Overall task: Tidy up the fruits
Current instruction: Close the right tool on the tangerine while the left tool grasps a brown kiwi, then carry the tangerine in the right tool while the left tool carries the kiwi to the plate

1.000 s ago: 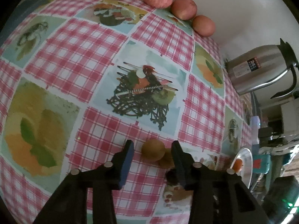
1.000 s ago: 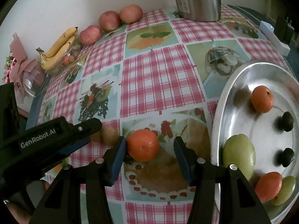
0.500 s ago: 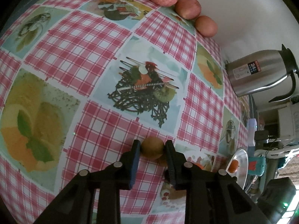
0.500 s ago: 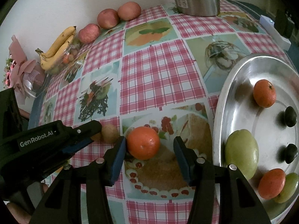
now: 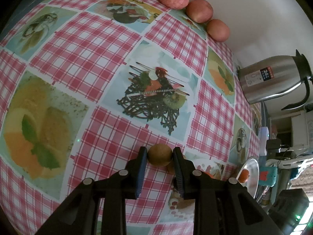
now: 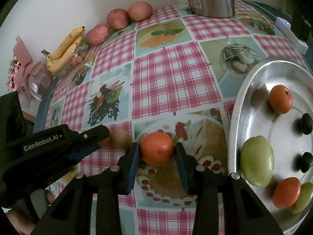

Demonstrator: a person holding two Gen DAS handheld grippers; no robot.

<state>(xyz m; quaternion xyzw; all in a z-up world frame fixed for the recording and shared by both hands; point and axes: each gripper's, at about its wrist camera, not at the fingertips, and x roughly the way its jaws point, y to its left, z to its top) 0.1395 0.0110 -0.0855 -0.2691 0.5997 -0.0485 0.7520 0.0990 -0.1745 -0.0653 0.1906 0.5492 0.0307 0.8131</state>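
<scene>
The left gripper (image 5: 160, 155) pinches a small brown fruit (image 5: 159, 155) low in the middle of its frame, both pads touching it, above the checked tablecloth (image 5: 82, 45). A second brown fruit (image 6: 121, 138) lies just beside it. The right gripper (image 6: 157, 150) is closed on an orange (image 6: 157, 149) at lower centre, both pads against it. To the right, the metal tray (image 6: 235, 121) holds more fruit. Three apples (image 5: 199, 10) line the wall at upper right.

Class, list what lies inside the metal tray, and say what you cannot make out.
Inside the metal tray: two oranges, a large green fruit, two small dark fruits and another green fruit, partly behind an orange. The tray's right edge is out of frame.
</scene>
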